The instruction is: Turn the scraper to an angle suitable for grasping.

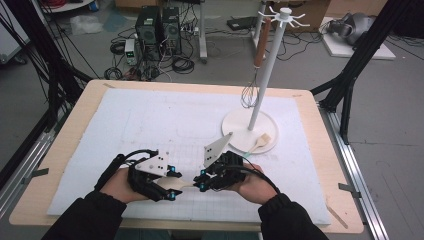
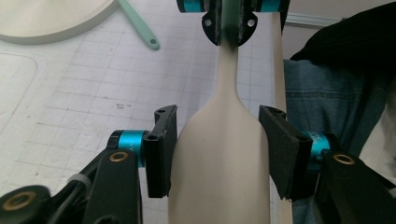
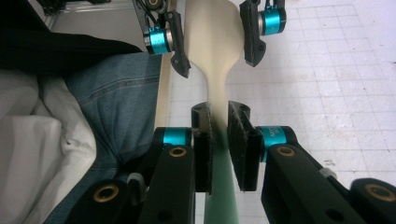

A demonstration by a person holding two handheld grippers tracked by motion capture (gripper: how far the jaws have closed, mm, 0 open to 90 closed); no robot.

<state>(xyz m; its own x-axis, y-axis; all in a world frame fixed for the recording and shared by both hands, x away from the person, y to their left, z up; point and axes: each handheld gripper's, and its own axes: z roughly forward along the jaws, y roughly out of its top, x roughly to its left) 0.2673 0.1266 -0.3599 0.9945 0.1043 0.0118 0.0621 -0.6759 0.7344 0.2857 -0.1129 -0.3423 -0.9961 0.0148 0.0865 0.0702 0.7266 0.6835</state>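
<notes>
Looks like a hand-over of the cream spatula between the two tongs, held just above the near edge of the white gridded mat; right gripper clamped tight on the narrow green handle, left gripper about half open around the wide blade, inner pad touching one edge, other pad just clear, so no real grip there yet. Best bet: keep the right one pinched until the left actually bites on both edges; grab lower on the blade, not the taper, or expect slipping. Beyond that, a white utensil stand with a hanging whisk, a wooden spoon on its base; cables and computer towers on the floor behind.
</notes>
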